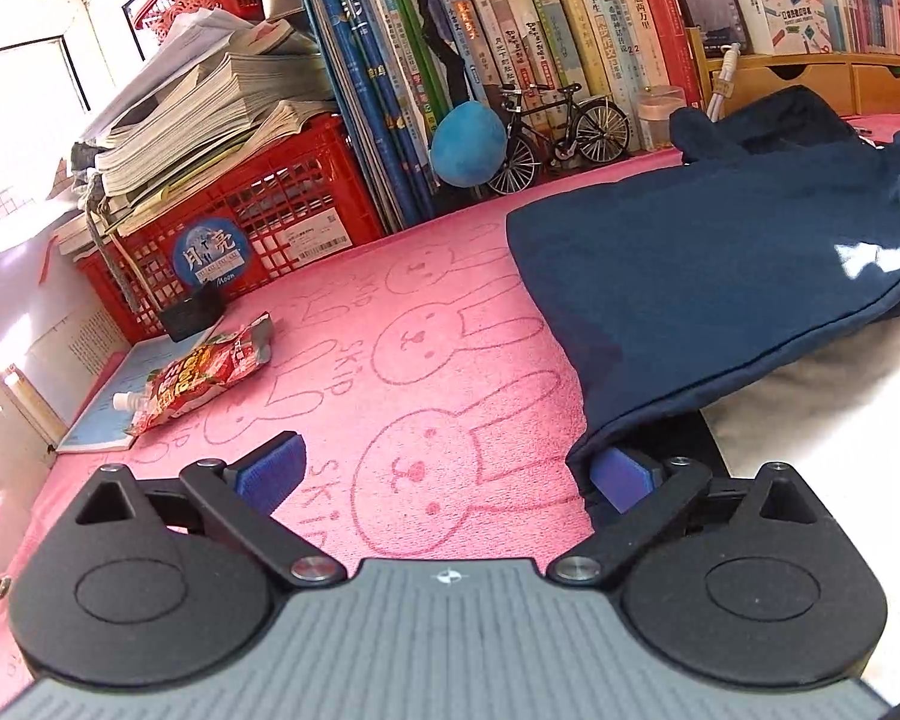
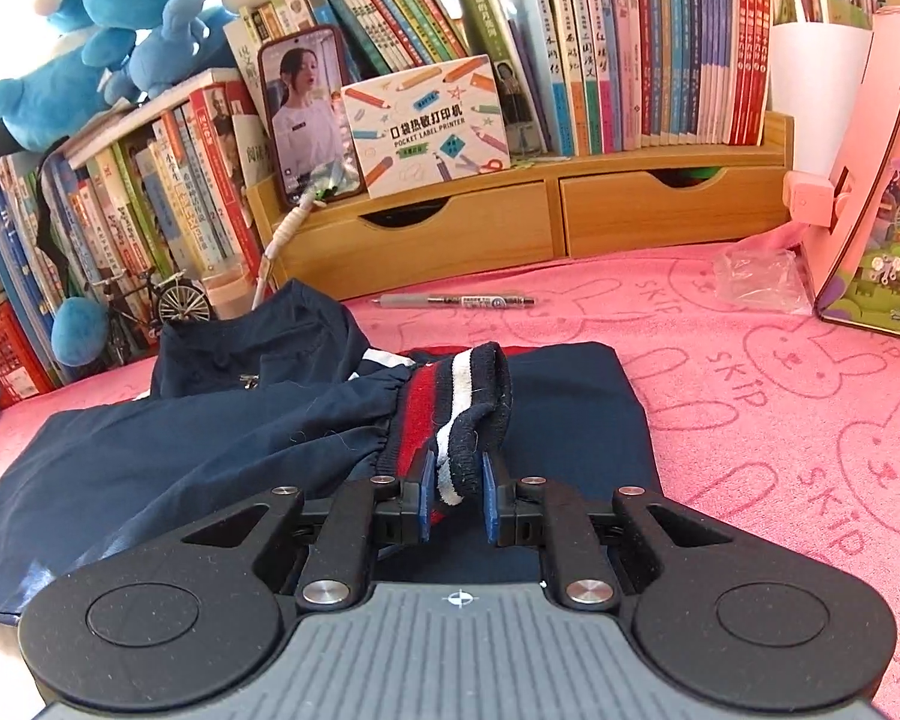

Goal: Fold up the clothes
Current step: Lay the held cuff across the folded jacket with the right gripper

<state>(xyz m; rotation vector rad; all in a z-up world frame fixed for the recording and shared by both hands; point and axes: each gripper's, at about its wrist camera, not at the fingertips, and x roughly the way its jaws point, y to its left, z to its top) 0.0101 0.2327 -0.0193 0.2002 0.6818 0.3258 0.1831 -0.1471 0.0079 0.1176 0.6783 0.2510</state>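
The navy jacket lies spread on the pink bunny-print towel covering the desk, collar end toward the books at 12 o'clock. It looks thin, light and limp, likely a slick woven shell that will slide over itself, so I judge the ribbed parts to be the surest places to hold. My right gripper has its fingers nearly together around the striped knit cuff, red, white and navy, which stands up between the blue pads; the rib is thick and should not slip.

My left gripper has its fingers wide apart and holds nothing, though the right-hand pad sits tucked under the jacket's edge at 3 o'clock.

The towel reads "SKIP" beside each rabbit. At 12 o'clock in the right view a box reads "POCKET LABEL PRINTER", next to a phone showing a woman. In the left view, a red crate at 10 o'clock carries a round blue sticker reading "Moon".
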